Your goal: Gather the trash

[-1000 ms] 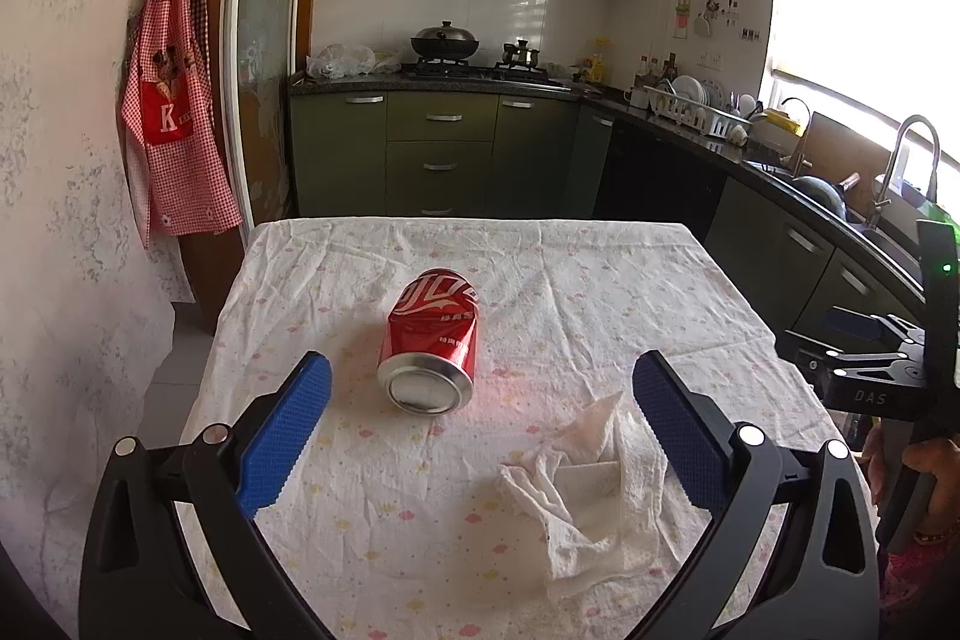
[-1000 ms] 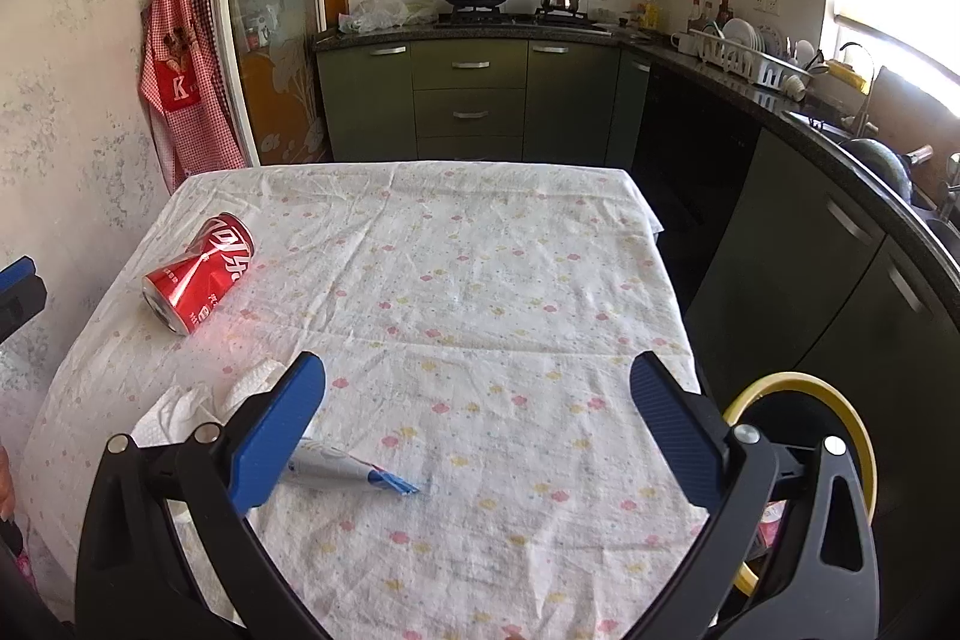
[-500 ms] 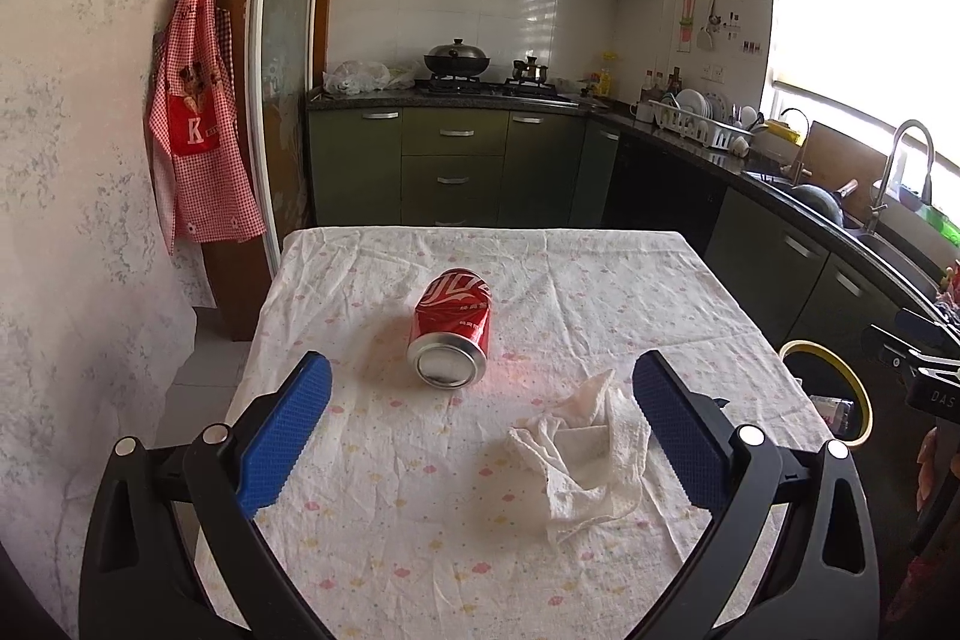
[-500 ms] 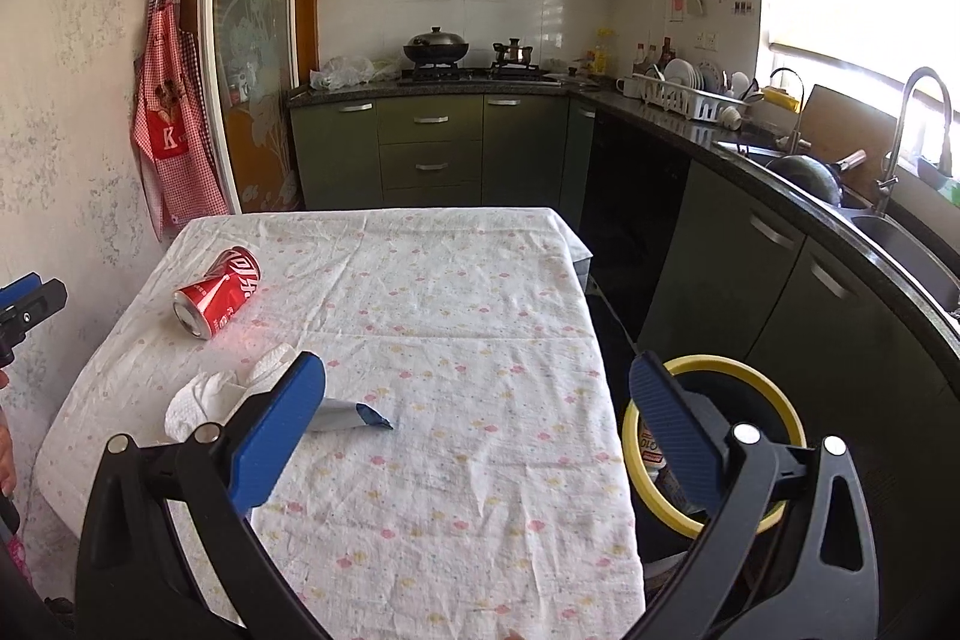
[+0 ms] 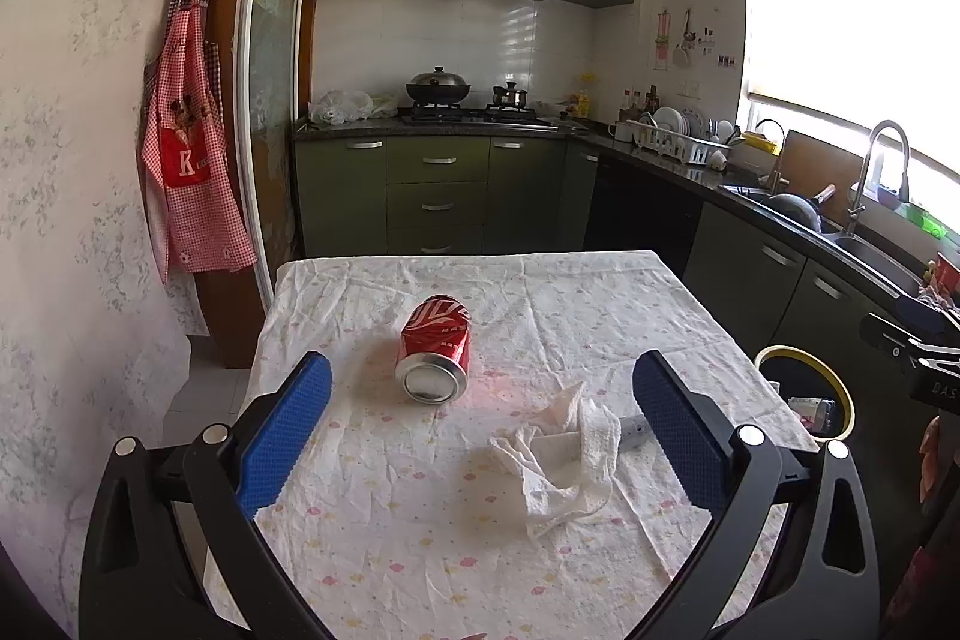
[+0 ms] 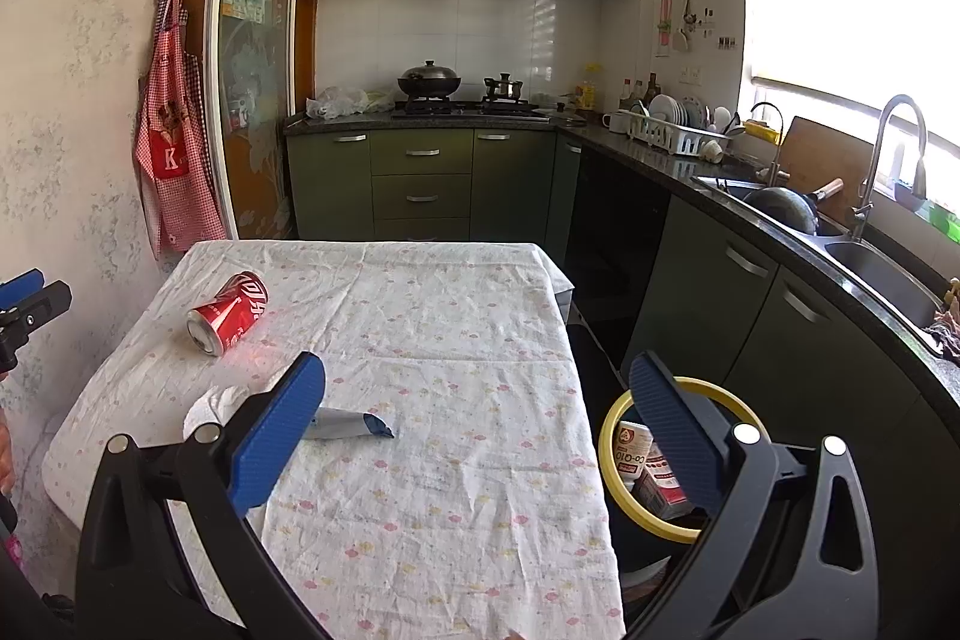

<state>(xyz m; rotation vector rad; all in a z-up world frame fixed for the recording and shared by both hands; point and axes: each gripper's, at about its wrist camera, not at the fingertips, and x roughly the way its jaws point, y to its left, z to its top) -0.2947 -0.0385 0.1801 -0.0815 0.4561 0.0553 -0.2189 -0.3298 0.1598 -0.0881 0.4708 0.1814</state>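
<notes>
A red soda can (image 5: 435, 357) lies on its side on the table's flowered cloth (image 5: 540, 304); it also shows in the right wrist view (image 6: 228, 313). A crumpled white tissue (image 5: 558, 460) lies in front of it, partly hidden by my finger in the right wrist view (image 6: 207, 409). A grey-blue tube (image 6: 348, 425) lies beside the tissue. My left gripper (image 5: 480, 430) is open and empty, held back from the can. My right gripper (image 6: 477, 430) is open and empty above the table's right edge. A yellow-rimmed trash bin (image 6: 672, 460) holding packages stands on the floor at the right.
Green kitchen cabinets (image 5: 438, 196) and a stove with a wok stand behind the table. A counter with sink and dish rack (image 6: 678, 136) runs along the right. A red checked apron (image 5: 192, 172) hangs on the left wall. The table cloth (image 6: 450, 316) hangs over the edges.
Both grippers have pulled back and up from the table, so the can and tissue look smaller and farther. The trash bin has come into fuller view. Both stay open.
</notes>
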